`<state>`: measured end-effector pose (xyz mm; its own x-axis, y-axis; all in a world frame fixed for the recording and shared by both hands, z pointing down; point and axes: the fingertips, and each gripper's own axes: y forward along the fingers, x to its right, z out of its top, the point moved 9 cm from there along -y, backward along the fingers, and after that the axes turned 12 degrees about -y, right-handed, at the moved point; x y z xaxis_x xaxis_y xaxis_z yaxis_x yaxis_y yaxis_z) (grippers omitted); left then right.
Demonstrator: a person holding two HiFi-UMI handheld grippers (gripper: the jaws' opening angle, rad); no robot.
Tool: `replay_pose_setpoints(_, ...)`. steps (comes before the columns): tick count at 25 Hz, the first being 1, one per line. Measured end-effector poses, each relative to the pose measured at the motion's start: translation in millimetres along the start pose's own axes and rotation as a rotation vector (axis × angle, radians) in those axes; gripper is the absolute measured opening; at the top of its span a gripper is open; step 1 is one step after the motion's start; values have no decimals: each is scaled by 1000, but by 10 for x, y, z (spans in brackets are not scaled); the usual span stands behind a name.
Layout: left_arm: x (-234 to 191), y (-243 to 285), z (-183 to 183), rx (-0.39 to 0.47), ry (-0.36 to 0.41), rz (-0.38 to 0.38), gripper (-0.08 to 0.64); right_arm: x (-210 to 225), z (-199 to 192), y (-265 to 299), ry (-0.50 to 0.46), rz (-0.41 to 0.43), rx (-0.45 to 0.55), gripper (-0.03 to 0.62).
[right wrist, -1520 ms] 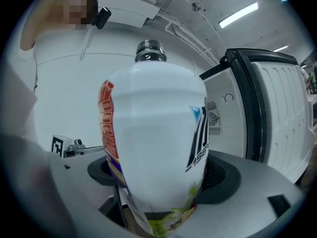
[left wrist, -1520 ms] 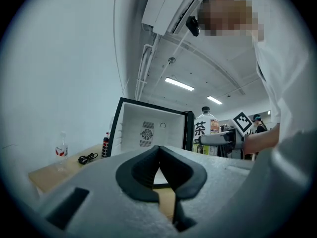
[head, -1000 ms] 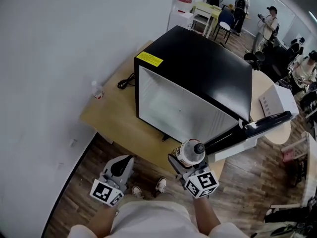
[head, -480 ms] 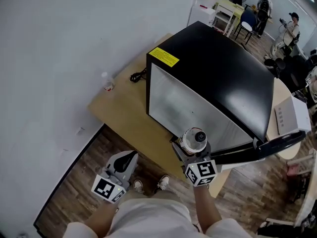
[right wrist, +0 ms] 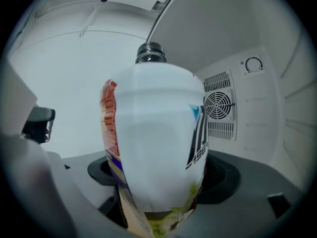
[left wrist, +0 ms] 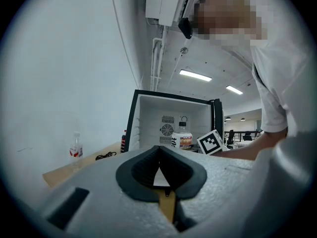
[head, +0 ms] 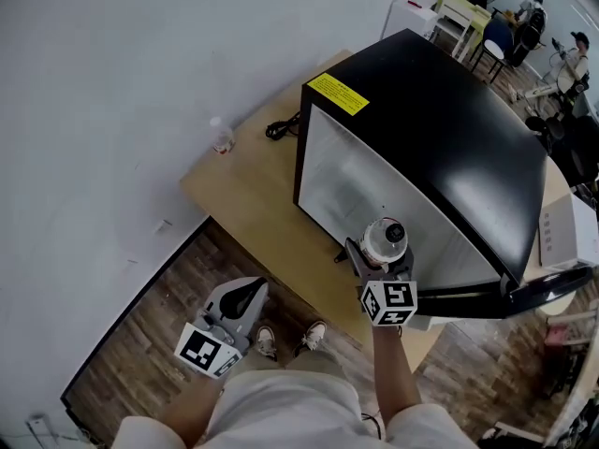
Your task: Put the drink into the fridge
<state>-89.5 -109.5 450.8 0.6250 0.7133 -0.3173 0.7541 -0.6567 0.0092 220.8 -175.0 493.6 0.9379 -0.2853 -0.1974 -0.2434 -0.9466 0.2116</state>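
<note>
The drink [head: 385, 239], a white bottle with a dark cap and a coloured label, stands upright in my right gripper [head: 378, 258], which is shut on its lower body. It sits at the mouth of the open black fridge [head: 440, 138], just inside the white interior [right wrist: 257, 98]. In the right gripper view the drink [right wrist: 153, 148] fills the middle, with the fridge's fan grille [right wrist: 218, 108] behind it. My left gripper [head: 249, 296] hangs low over the wooden floor, shut and holding nothing. From the left gripper [left wrist: 159, 171] I see the fridge [left wrist: 171, 125] and the drink [left wrist: 184, 138] inside its opening.
The fridge stands on a wooden table [head: 248, 199]; its door [head: 524, 296] is swung open to the right. A small clear water bottle [head: 222, 137] and a black cable [head: 281, 127] lie on the table left of the fridge, near the white wall. People and chairs are far behind.
My right gripper has carried the drink forward from the fridge's front edge into its opening. The left gripper has stayed low at my side.
</note>
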Motion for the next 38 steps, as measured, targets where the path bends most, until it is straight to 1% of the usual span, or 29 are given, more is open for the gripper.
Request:
replay_pose_setpoints(9, 30, -44, -77, -21, -19, 39, 14, 157, -153, 281, 4, -26, -8, 428)
replay_pose_setpoints(17, 21, -37, -47, -7, -11, 61, 14, 193, -278, 521, -7, -35, -27, 428)
replay_pose_setpoints(21, 15, -72, -64, -18, -13, 82, 14, 211, -352, 629, -20, -36, -43, 428)
replay_pose_setpoints(34, -34, -154, -96, -37, -15, 132, 14, 417, -529, 962, -44, -88, -74, 428)
replay_pose_setpoints(38, -75, -197, -87, -41, -13, 159, 14, 414, -562, 1070, -39, -87, -65, 430)
